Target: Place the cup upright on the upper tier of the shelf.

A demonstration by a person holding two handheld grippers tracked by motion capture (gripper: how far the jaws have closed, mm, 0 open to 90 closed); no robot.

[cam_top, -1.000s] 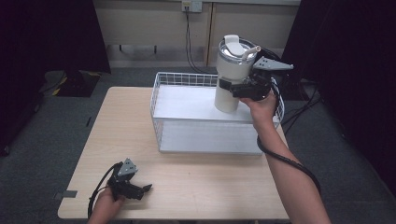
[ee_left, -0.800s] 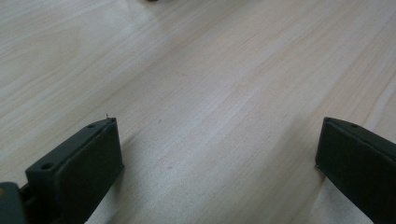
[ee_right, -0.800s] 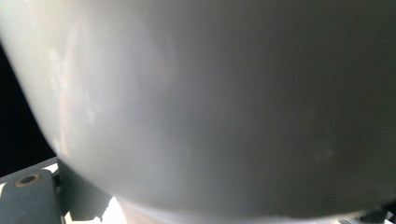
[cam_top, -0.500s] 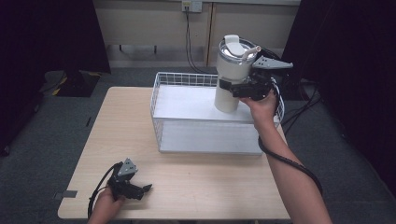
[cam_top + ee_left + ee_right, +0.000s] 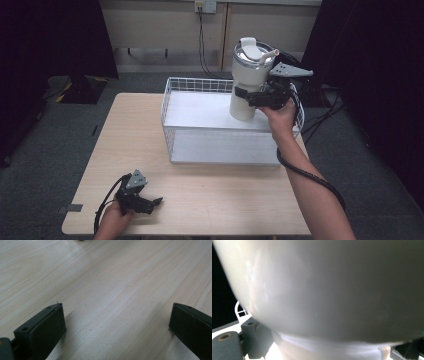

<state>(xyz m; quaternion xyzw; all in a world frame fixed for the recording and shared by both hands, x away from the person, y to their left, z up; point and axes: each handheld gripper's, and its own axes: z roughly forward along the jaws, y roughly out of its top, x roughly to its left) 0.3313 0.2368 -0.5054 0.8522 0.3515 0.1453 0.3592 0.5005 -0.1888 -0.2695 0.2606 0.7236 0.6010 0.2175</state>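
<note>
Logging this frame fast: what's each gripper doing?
Left gripper: open, empty, low over the table.
Right gripper: shut on the white tumbler, above the wire basket.

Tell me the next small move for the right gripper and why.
Probably lower the tumbler straight down into the basket. The right gripper is clamped on the tumbler's lower body, holding it upright over the basket's right end, its base near the white floor. The left gripper rests open on the table, away from it.

White lidded tumbler point(image 5: 248, 80) upright, held above wire basket point(image 5: 200, 125).
</note>
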